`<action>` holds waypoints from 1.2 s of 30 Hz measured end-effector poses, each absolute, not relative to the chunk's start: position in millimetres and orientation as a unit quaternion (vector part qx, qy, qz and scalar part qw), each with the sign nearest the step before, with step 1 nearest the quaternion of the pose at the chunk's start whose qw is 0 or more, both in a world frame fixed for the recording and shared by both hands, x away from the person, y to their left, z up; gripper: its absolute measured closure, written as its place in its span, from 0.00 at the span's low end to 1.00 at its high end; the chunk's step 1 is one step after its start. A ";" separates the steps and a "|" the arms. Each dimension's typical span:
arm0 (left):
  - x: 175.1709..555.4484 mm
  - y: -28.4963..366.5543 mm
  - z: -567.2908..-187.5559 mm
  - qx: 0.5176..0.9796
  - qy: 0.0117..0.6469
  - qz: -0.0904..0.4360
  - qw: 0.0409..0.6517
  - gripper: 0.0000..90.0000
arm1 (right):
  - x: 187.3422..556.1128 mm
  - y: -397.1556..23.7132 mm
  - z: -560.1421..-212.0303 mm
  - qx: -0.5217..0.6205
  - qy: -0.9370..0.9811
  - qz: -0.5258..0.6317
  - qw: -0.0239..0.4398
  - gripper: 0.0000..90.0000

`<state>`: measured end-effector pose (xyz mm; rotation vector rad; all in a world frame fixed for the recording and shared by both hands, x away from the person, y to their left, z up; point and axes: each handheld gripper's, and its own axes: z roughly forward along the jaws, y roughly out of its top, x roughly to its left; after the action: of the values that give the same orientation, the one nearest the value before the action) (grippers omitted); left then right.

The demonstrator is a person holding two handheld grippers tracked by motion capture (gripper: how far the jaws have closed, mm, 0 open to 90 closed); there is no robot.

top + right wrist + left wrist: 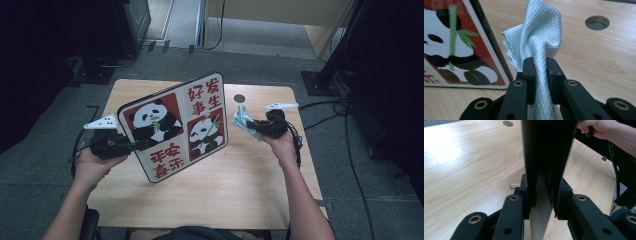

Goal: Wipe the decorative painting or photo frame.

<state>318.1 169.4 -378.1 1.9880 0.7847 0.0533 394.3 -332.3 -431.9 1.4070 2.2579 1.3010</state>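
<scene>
Two hand-held grippers were at work above a light wooden table (215, 190), each carrying its own load. The left gripper (137, 145) clamped the left edge of a square panda board (175, 125), a black-rimmed panel printed with two pandas on red squares and red Chinese characters on white, and held it tilted up off the tabletop, face toward the person. In the left gripper view the board (546, 152) ran edge-on between the two black jaws, its dark rim filling the gap and the pads pressed against both sides; no earlier picture bears on whether that grip was tightening. The right gripper (252, 125), raised just beside the board's right edge, was clenched on a pale green cloth (242, 119) with a quilted diamond weave. In the right gripper view the cloth (541, 37) rose bunched and twisted from between the jaws, which pinched it tight, with the lower right panda of the board (456, 55) close at the left. A round cable hole (240, 98) sat in the tabletop behind the cloth. The person's forearms entered from the near edge of the table, well apart.
</scene>
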 end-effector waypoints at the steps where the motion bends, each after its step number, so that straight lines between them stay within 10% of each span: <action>1: 318.1 169.6 -378.1 0.815 0.322 0.021 0.481 0.84 | 393.8 -331.1 -430.0 0.472 0.760 0.438 0.090 0.89; 36: 311.8 168.2 -379.0 0.812 0.319 0.006 0.488 0.90 | 388.1 -293.3 -341.3 0.377 0.784 0.484 0.099 0.89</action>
<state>311.8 168.2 -379.0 1.9745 0.7756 0.0138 388.1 -293.3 -341.3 1.1145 2.3185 1.4308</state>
